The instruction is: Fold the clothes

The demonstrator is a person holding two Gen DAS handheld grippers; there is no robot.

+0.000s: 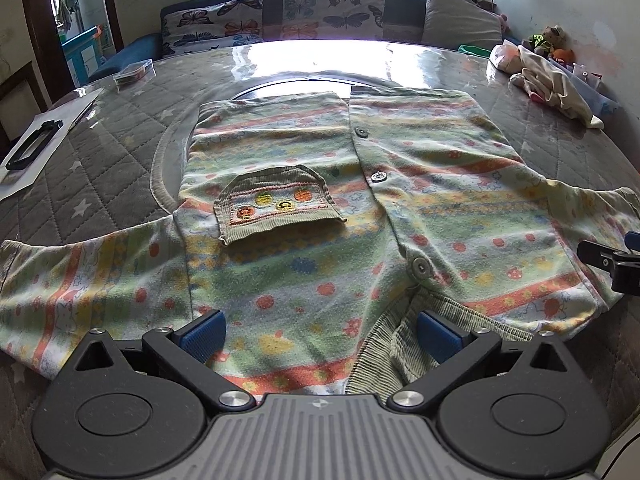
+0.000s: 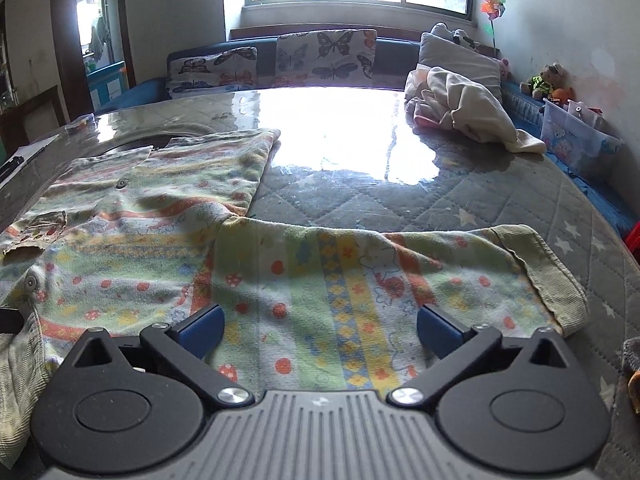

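Observation:
A child's striped, patterned cardigan (image 1: 304, 216) lies flat and face up on the table, with snap buttons down its front and a knitted pocket (image 1: 276, 208). My left gripper (image 1: 320, 336) is open, hovering over the collar end of the garment. My right gripper (image 2: 320, 332) is open over the spread right sleeve (image 2: 384, 280), whose ribbed cuff (image 2: 552, 276) lies to the right. The right gripper also shows at the right edge of the left wrist view (image 1: 612, 264).
The table (image 2: 480, 184) has a quilted grey cover under glossy plastic. A pile of cream clothes (image 2: 460, 108) lies at the far right. A clipboard with paper (image 1: 36, 144) and a small clear box (image 1: 134, 72) sit at the left. A sofa with butterfly cushions (image 2: 324, 60) stands behind.

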